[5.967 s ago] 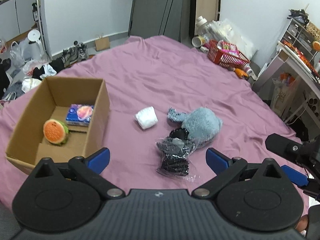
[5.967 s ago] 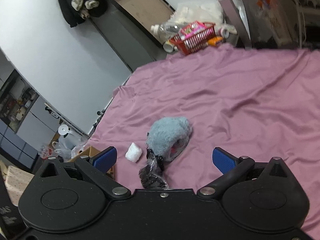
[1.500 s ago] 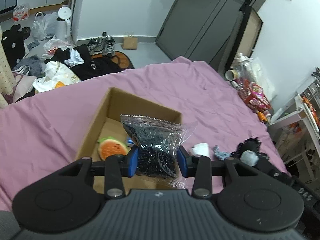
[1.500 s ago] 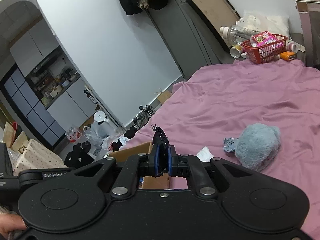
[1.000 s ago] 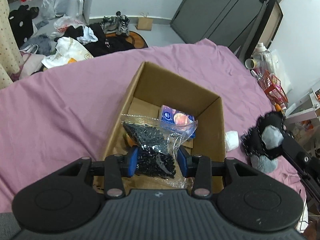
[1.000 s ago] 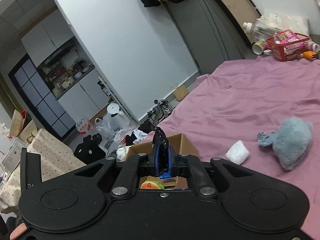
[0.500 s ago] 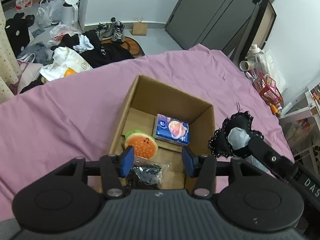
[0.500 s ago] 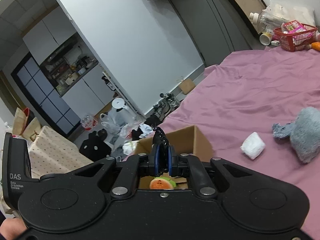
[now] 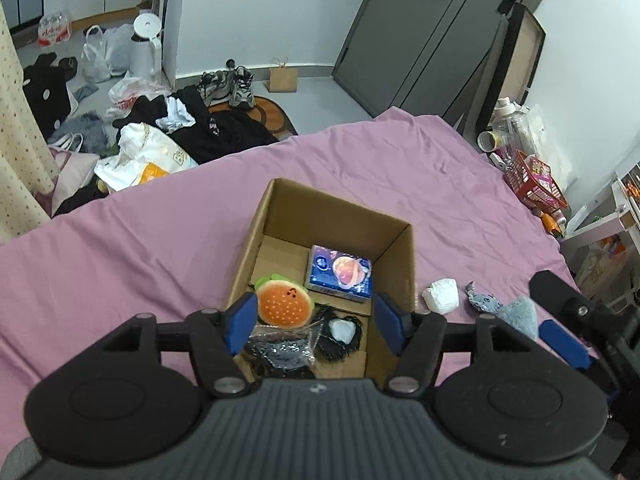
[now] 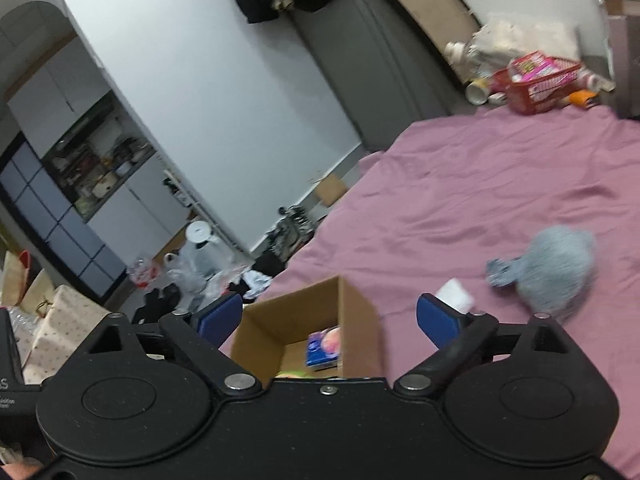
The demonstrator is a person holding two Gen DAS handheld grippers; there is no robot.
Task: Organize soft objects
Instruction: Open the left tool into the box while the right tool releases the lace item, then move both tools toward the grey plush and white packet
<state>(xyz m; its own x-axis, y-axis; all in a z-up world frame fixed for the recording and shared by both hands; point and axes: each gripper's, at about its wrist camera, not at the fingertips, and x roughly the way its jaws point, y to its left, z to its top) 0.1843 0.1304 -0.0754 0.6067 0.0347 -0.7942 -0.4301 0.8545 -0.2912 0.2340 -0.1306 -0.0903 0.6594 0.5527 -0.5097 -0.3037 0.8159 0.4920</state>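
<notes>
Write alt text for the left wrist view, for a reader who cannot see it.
An open left gripper hovers over a cardboard box on a pink bedsheet; inside lie a burger plush, a blue packet, a clear bag of black items and a black frilly piece. A white bundle and grey plush lie outside, to its right.

open left gripper [image 9: 314, 322] above cardboard box [image 9: 404, 264]

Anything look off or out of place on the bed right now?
Two soft things are not yet packed: the white bundle and the grey plush toy lie on the sheet right of the box. Nothing looks spilled or damaged.
</notes>
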